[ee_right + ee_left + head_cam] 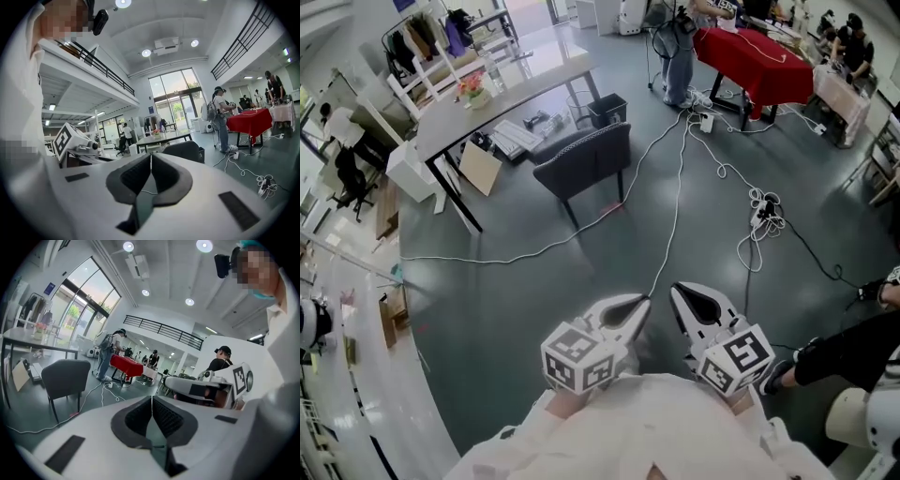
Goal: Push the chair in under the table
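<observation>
A dark grey chair [586, 161] stands on the floor a little out from a long grey table [502, 92], its back turned to me. It shows at the left of the left gripper view as chair [65, 377], and just beyond the jaw tips in the right gripper view as chair [183, 150] with the table [164, 136] behind. My left gripper [639, 305] and right gripper [679, 292] are held side by side close to my body, well short of the chair. Both are shut with nothing between the jaws.
White cables [675, 202] trail across the floor between me and the chair, with a power strip [764, 208] to the right. A red-covered table [755, 58] with people stands far right. A black bin [607, 108] sits beside the chair; a seated person's leg [848, 349] is at my right.
</observation>
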A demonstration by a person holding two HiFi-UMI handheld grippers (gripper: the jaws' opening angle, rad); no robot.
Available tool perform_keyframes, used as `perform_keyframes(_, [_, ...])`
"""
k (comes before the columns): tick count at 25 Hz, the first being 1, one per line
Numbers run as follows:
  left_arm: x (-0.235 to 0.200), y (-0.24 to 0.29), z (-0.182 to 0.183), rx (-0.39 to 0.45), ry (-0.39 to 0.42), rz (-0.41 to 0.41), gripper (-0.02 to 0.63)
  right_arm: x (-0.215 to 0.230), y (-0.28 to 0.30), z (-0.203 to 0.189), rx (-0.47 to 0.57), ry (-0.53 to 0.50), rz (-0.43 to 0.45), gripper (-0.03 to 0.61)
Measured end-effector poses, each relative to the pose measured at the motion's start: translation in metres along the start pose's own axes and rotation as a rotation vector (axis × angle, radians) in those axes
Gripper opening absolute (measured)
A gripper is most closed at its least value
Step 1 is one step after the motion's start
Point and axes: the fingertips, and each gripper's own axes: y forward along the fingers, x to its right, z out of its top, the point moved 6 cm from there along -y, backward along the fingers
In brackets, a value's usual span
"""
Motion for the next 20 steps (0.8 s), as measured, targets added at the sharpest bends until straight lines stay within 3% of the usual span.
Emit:
perform_keyframes(13, [-0.176, 0.041, 0.098, -0.050, 0.020, -0.052, 0.018, 0.055, 0.197, 0.056, 0.012, -0.003, -0.017, 0.032])
perform_keyframes(20, [-0.242, 0.063, 0.122, -0.061, 0.026, -0.067, 0.018, 0.084, 0.260, 0.067, 0.025, -0.006, -0.066, 0.032])
